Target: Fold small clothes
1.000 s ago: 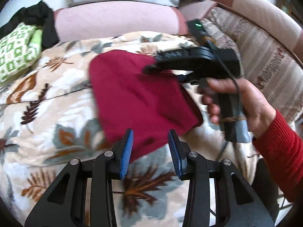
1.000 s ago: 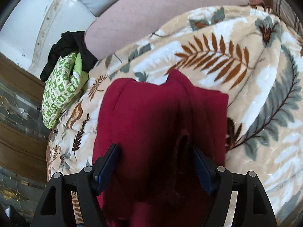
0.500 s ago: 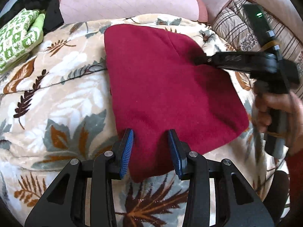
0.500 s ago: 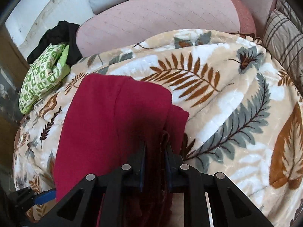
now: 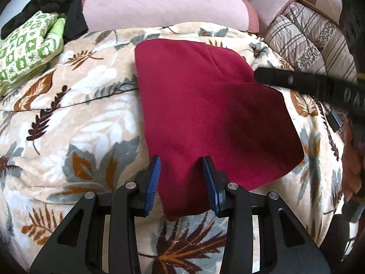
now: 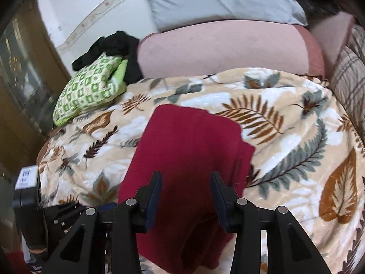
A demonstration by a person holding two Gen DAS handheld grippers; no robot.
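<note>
Leaf-print blanket (image 5: 75, 123) covers the bed under me, cream with brown and grey leaves. At its far left corner I see a green-white patterned cushion (image 5: 27, 48), black garment (image 5: 68, 11) bunched just behind it, touching. Pink quilted bolster (image 5: 164, 6) along far edge, grey pillow (image 6: 219, 0) behind. Striped plaid quilt (image 5: 308, 38) at far right corner.
</note>
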